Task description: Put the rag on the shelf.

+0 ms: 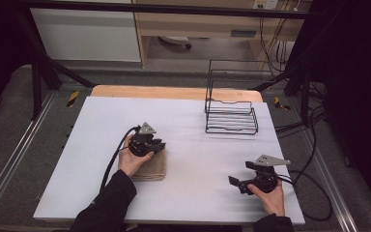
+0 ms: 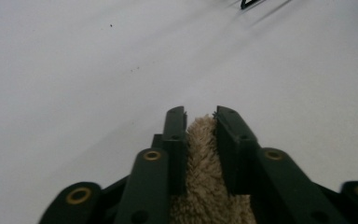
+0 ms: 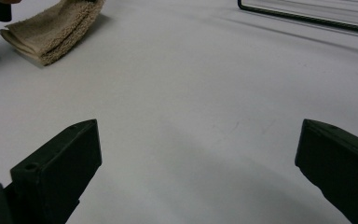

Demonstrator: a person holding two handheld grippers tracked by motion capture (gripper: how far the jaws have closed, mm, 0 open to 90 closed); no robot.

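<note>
Tongs in the person's left hand (image 1: 147,144) sit over a folded beige terry towel (image 1: 152,166) on the left half of the white bench (image 1: 188,140). In the left gripper view the two black jaws stand close together, with a ridge of towel pile (image 2: 204,172) filling the narrow gap; the pads flank the cloth on both sides, though whether they press it cannot be told. The towel lies flat on the bench beneath these tongs, its folded layers seen stacked at the top left of the right gripper view (image 3: 51,32).

Right tongs (image 1: 239,182) are held low near the bench's front right corner, well apart from the towel, pointing left toward it. Their jaws stand wide, with bare white bench between them and nothing touched.

A black wire rack (image 1: 232,113) stands at the back right of the bench, well apart from both tongs. Black cables trail from each hand toward the bench's edges.
</note>
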